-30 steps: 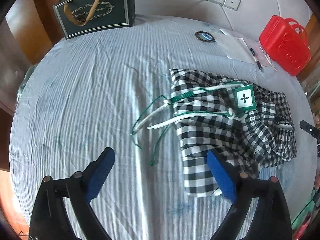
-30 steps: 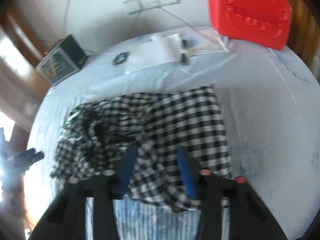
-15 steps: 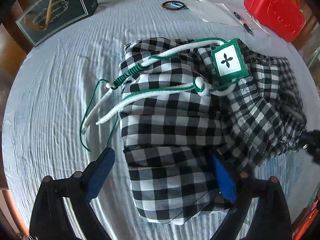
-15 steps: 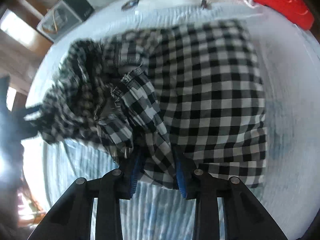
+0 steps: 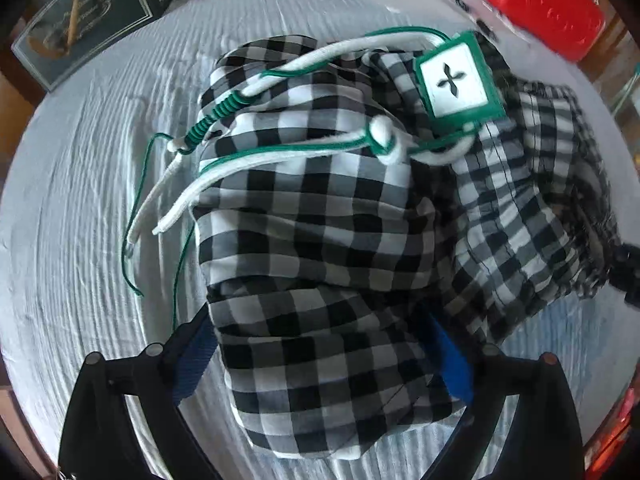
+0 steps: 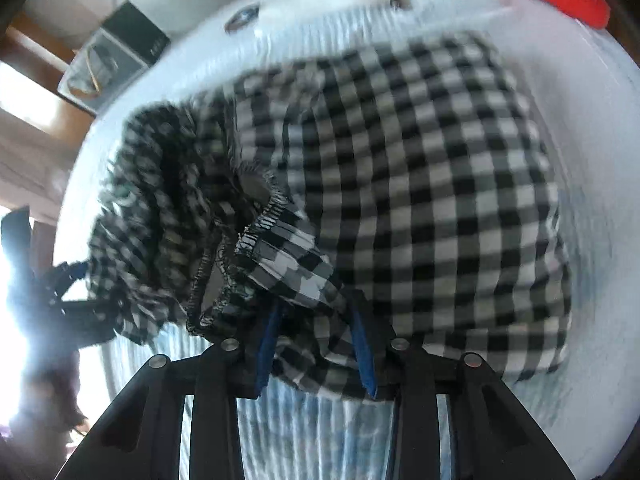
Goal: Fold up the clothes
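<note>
Both tools straddle checked garment (image 5: 320, 240): left tool (image 5: 324, 356) wide open, right tool (image 6: 316, 344) pinching its near hem; lower evenly.

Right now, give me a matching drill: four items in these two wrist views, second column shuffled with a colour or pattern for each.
Things:
1. Crumpled fabric garment
2. Plastic basket at the far edge
3. Square tag on the cords
4. Gift bag with tan handles

Looks:
A. red
B. dark with gold print
C. black-and-white check
D. white with green border

Pairs: 1-C, 2-A, 3-D, 4-B
</note>
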`<act>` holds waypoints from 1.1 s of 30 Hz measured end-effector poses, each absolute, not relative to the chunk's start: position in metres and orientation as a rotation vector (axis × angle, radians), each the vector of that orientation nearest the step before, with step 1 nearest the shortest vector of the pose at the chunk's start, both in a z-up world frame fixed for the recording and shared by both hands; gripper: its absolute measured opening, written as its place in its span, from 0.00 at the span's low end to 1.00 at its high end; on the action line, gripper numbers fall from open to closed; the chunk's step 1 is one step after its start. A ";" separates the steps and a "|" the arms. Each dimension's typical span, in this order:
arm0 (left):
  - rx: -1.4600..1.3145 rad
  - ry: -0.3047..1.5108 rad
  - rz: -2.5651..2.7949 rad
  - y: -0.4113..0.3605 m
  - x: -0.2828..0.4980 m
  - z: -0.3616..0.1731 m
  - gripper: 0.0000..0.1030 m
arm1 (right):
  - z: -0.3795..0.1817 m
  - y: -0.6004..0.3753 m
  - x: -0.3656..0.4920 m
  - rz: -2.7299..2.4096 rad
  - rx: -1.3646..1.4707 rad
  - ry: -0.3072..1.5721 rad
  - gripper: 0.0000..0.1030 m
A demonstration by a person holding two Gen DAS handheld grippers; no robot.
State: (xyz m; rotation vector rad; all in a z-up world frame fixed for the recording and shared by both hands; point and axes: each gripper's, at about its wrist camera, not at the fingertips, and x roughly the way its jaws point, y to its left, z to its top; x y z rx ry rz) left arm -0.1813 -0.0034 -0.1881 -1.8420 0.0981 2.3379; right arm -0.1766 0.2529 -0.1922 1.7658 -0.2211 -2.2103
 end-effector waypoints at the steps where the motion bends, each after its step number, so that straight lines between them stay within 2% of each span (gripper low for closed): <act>1: -1.840 0.080 2.332 -0.006 -0.181 -0.186 0.93 | -0.188 0.254 -0.173 -2.215 1.761 -0.237 0.33; 2: -1.828 0.061 2.336 -0.009 -0.180 -0.181 0.93 | -0.181 0.257 -0.169 -2.228 1.741 -0.270 0.33; 5: -1.763 0.035 2.378 -0.014 -0.177 -0.162 0.93 | -0.158 0.276 -0.158 -2.314 1.670 -0.315 0.44; 7: -1.724 0.008 2.411 -0.017 -0.174 -0.151 0.95 | -0.144 0.300 -0.152 -2.388 1.632 -0.361 0.46; 8: -1.716 -0.009 2.420 -0.019 -0.173 -0.147 1.00 | -0.141 0.313 -0.151 -2.418 1.631 -0.394 0.50; 10: -1.703 -0.042 2.438 -0.023 -0.172 -0.140 1.00 | -0.137 0.342 -0.149 -2.474 1.635 -0.467 0.65; 11: -1.701 -0.059 2.449 -0.026 -0.171 -0.138 1.00 | -0.141 0.355 -0.149 -2.486 1.653 -0.509 0.77; 12: -1.709 -0.071 2.460 -0.028 -0.170 -0.137 1.00 | -0.146 0.366 -0.150 -2.488 1.678 -0.545 0.84; 16: -1.752 -0.112 2.454 -0.036 -0.168 -0.140 1.00 | -0.172 0.388 -0.158 -2.445 1.762 -0.662 0.84; 19: -1.752 -0.098 2.473 -0.042 -0.167 -0.139 1.00 | -0.192 0.381 -0.166 -2.424 1.825 -0.634 0.85; 20: -1.755 -0.107 2.474 -0.044 -0.168 -0.141 1.00 | -0.196 0.376 -0.168 -2.429 1.837 -0.609 0.88; 21: -1.756 -0.118 2.473 -0.046 -0.168 -0.144 1.00 | -0.195 0.371 -0.169 -2.435 1.836 -0.577 0.81; 22: -1.758 -0.127 2.472 -0.050 -0.167 -0.145 1.00 | -0.194 0.364 -0.171 -2.446 1.840 -0.540 0.67; 23: -1.761 -0.131 2.473 -0.054 -0.167 -0.145 1.00 | -0.190 0.357 -0.171 -2.458 1.836 -0.513 0.20; 24: -1.760 -0.132 2.476 -0.058 -0.167 -0.144 1.00 | -0.182 0.351 -0.172 -2.454 1.800 -0.536 0.07; 28: -1.732 -0.155 2.499 -0.081 -0.164 -0.136 1.00 | -0.113 0.305 -0.167 -2.429 1.467 -0.568 0.07; 30: -1.711 -0.183 2.520 -0.095 -0.164 -0.128 1.00 | -0.073 0.257 -0.162 -2.363 1.297 -0.488 0.07; 33: -1.673 -0.240 2.558 -0.115 -0.162 -0.115 1.00 | -0.058 0.188 -0.158 -2.231 1.224 -0.378 0.07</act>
